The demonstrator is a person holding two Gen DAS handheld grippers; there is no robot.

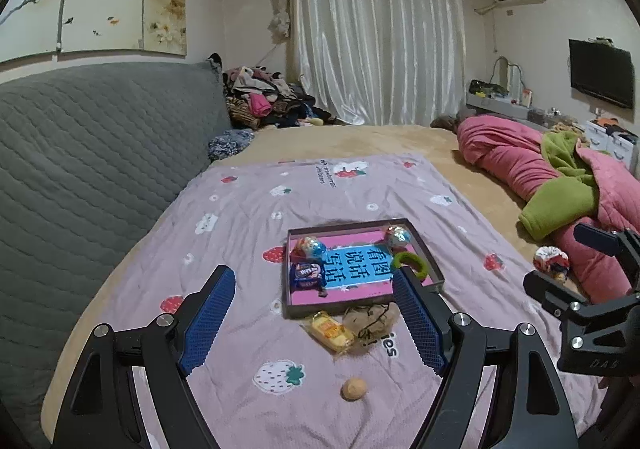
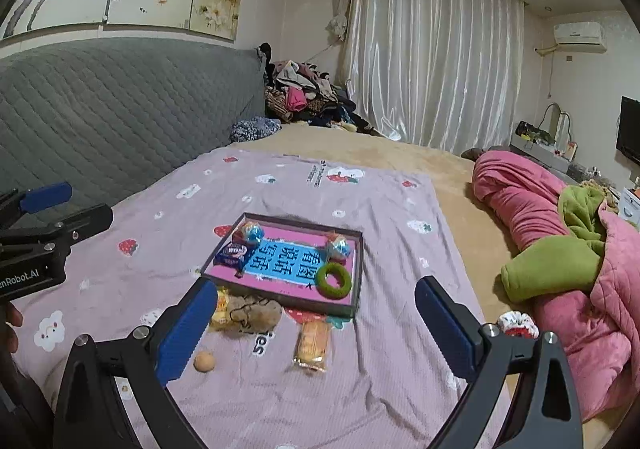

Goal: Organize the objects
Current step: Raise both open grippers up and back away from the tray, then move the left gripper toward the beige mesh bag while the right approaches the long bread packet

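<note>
left gripper (image 1: 316,307): jaws spread wide, nothing between the blue pads, held above the near part of the bedsheet and pointing down toward the tray.
right gripper (image 2: 312,323): jaws also wide apart and empty, hovering over the sheet on the near side of the tray; its black frame shows at the right edge of the left wrist view.
tray (image 2: 358,269): shallow dark-rimmed tray with a pink and blue printed floor, lying flat on the lilac strawberry-print sheet (image 2: 360,201) on the bed.
in the tray: two shiny foil-wrapped balls, one (image 2: 251,231) at the far left corner and one (image 2: 338,243) toward the far right; a dark blue snack packet (image 2: 234,252) just beside the left ball; a green fuzzy ring (image 2: 333,280) at the near right corner.
outside the tray: a brown fuzzy pouch (image 2: 256,315) touching the near rim; a yellow wrapped snack (image 1: 330,331) just beside the pouch; a long wrapped biscuit pack (image 2: 313,345) near the rim, seen only in the right wrist view; a small round tan nut-like thing (image 2: 205,361) further toward the grippers, apart from the rest.
right side: a red and white scrunchie (image 2: 516,323) at the sheet's edge, next to the pink quilt (image 2: 532,193) and green blanket (image 2: 544,269).
person: part of a hand (image 2: 12,321) at the left edge of the right wrist view.
</note>
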